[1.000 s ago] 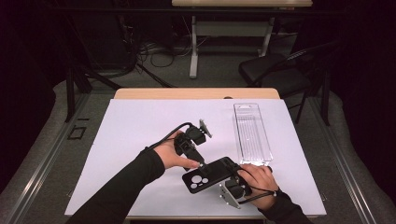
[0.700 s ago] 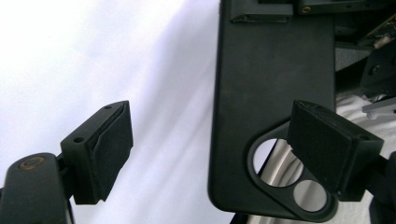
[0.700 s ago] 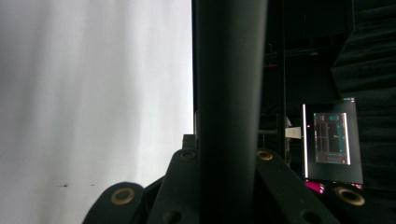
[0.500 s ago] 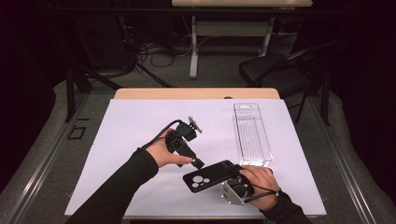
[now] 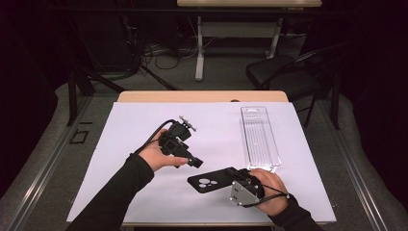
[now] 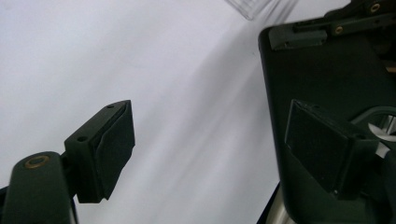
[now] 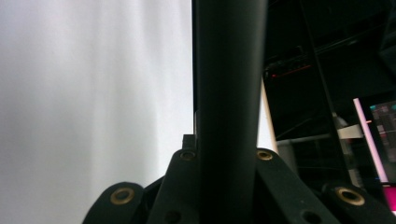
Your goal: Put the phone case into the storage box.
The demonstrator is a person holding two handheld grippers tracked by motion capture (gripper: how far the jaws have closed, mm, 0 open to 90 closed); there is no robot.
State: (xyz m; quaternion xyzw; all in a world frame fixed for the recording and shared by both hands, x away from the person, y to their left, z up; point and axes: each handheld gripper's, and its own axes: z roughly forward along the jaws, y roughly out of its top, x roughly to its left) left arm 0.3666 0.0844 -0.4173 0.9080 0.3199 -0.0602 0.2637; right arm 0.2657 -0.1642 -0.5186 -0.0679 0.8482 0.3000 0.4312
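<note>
1. The counter (image 5: 144, 120) carries a white sheet.
2. A clear tray (image 5: 260, 139) lies toward its right, well apart from the left tool.
3. The black phone (image 5: 214, 180) lies near the front edge, clamped edge-on by the right tool (image 5: 240, 179).
4. The left tool (image 5: 193, 161) hovers just beside the phone, jaws apart and empty.

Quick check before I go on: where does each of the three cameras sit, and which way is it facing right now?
High view: above the near edge, looking forward and down on the white table; both forearms, left gripper, right gripper.
Left gripper view: between its open jaws, facing the black phone.
Right gripper view: along jaws shut on the phone's edge.
Shared: the phone.
</note>
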